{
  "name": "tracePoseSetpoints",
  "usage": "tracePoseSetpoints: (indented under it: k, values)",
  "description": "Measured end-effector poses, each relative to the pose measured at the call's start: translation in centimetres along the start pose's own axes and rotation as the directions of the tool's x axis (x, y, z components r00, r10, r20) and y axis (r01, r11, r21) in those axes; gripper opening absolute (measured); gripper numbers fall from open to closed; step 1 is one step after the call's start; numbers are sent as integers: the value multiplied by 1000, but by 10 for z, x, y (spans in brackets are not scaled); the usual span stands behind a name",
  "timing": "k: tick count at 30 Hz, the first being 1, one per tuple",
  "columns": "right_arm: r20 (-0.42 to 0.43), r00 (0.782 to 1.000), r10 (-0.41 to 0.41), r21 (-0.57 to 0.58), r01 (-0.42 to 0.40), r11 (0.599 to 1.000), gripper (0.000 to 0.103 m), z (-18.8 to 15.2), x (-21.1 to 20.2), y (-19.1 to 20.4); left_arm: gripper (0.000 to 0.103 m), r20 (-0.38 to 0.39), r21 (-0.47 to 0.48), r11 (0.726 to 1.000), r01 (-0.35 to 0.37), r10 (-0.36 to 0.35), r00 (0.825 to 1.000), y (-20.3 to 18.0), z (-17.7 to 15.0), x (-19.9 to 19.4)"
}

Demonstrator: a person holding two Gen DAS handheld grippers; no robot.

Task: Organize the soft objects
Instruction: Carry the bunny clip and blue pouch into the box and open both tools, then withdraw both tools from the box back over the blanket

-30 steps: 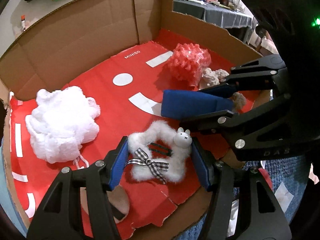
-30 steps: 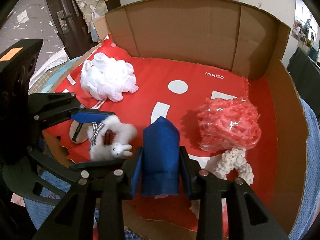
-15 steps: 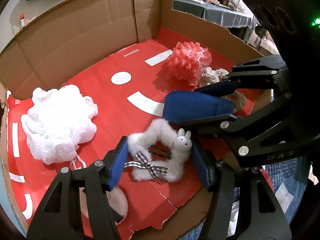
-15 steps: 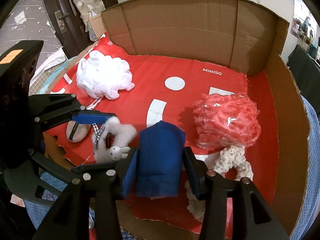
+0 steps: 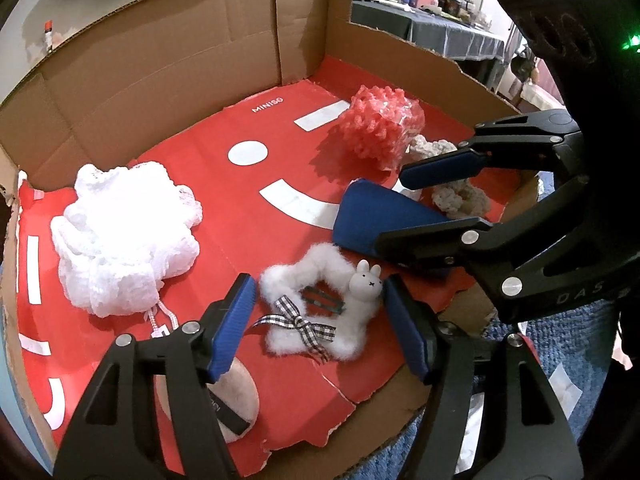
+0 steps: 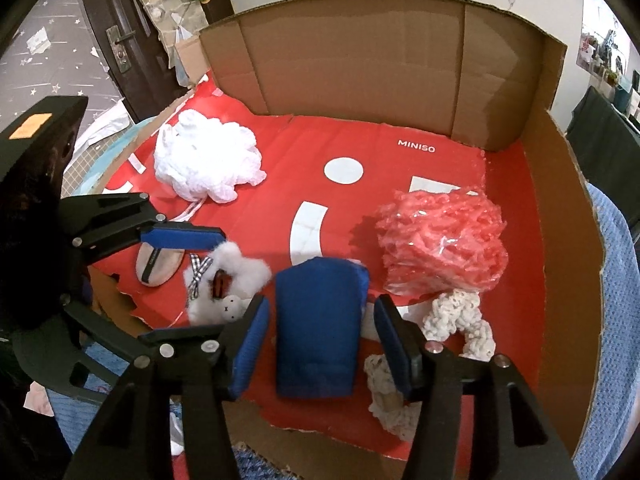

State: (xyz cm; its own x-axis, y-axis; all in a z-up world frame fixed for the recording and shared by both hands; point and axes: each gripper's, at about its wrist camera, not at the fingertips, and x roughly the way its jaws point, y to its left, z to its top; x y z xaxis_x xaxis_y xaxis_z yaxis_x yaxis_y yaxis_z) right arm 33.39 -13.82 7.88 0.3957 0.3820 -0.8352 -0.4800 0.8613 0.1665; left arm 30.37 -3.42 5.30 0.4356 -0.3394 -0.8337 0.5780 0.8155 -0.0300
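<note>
A white fluffy star-shaped plush with a bunny head and a checked bow (image 5: 320, 308) lies on the red box floor between the fingers of my left gripper (image 5: 320, 320), which is open and apart from it. It also shows in the right wrist view (image 6: 228, 284). A blue fabric pouch (image 6: 320, 320) lies on the floor between the fingers of my right gripper (image 6: 324, 340), which is open with gaps on both sides. The pouch shows in the left wrist view (image 5: 384, 216) too.
A cardboard box (image 6: 360, 60) with a red floor holds everything. A white mesh puff (image 5: 120, 240) lies at the left, a pink puff in plastic wrap (image 6: 444, 248) and a cream knitted piece (image 6: 460, 316) at the right. A beige pad (image 5: 236, 396) lies by the torn front edge.
Both grippers have opened: the left has let go of the plush and the right has let go of the blue pouch, which now rest on the box floor.
</note>
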Motion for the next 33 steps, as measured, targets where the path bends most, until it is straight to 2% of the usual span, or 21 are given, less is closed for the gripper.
tracePoseSetpoints:
  k: [5,14,18,22,26,30,33]
  values:
    - [7,1000,1,4,-1,1000,60,0,-6,1,72,29,-14,1000,4,-4,1000,0,-3,-13]
    - [40,999,25,20,-26,999,68,-2,-29,5,72,101,-62,998,0,6,995,-3,-11,-50]
    - [75,997,17,19,-19,1000,76,-4,-47,10,81,141,-94,995,-18,31,989,-4,-18,-69]
    - [120,993,11,23,-14,1000,83,-9,-70,16,81,196,-112,993,-39,60,979,-10,-28,-93]
    - [168,986,-3,22,0,1000,89,-16,-92,24,87,246,-140,989,-55,88,965,-20,-35,-114]
    - [226,974,-24,18,20,1000,96,-27,-118,35,92,295,-180,981,-78,130,947,-28,-46,-139]
    - [270,962,-47,12,46,999,100,-38,-137,46,95,339,-210,971,-111,179,924,-36,-58,-155]
